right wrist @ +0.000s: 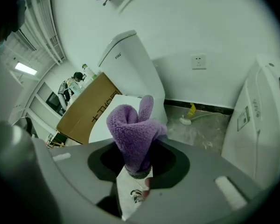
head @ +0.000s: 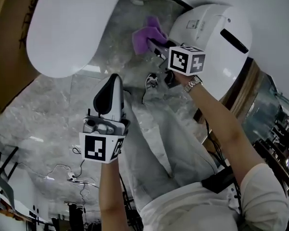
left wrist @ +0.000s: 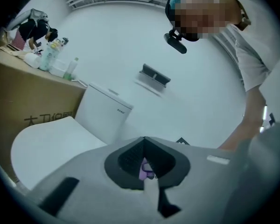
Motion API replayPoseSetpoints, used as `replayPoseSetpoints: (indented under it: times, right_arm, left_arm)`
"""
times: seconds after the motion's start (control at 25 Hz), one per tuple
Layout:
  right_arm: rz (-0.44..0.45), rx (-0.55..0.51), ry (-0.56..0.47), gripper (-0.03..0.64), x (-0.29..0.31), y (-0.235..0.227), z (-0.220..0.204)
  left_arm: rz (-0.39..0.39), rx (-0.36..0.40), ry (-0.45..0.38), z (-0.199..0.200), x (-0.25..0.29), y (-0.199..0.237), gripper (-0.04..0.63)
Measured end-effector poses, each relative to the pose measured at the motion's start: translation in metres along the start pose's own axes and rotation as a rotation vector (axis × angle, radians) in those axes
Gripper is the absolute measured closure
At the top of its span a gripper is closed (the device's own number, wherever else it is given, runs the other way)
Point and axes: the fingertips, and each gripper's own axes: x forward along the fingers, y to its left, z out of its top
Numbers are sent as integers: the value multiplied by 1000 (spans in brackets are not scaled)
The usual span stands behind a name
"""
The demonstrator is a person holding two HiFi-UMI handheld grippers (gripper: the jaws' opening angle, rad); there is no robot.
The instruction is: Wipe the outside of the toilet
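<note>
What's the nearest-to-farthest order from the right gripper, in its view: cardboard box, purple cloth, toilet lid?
1. purple cloth, in the tongs of the right gripper.
2. toilet lid, just behind, left.
3. cardboard box, beyond the lid, far left.

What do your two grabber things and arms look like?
The left gripper and right gripper are grey and black, each carrying a white cube printed with black squares. A metal watch circles the right wrist; the sleeve above is white.
</note>
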Motion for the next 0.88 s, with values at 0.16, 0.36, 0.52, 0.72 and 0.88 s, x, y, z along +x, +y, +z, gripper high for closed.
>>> replayPoseSetpoints:
  times: [0.16, 0.36, 0.52, 0.72, 0.88]
  right_arm:
    - [16, 47, -45, 490, -41, -33, 12]
    - [78, 35, -128, 489, -76, -47, 54]
    - [121, 2, -212, 489, -87, -44, 88]
    - [160, -80, -317, 489, -77, -29, 132]
    - [234, -155, -437, 489, -59, 5, 174]
  left_arm:
    - [-12, 34, 3, 5, 27, -39, 591]
    - [5, 115, -59, 43, 55, -72, 591]
    - [12, 137, -122, 69, 74, -70, 591]
    - [-11, 142, -178, 87, 104, -47, 591]
    - [-89, 171, -164, 99, 125, -25, 591]
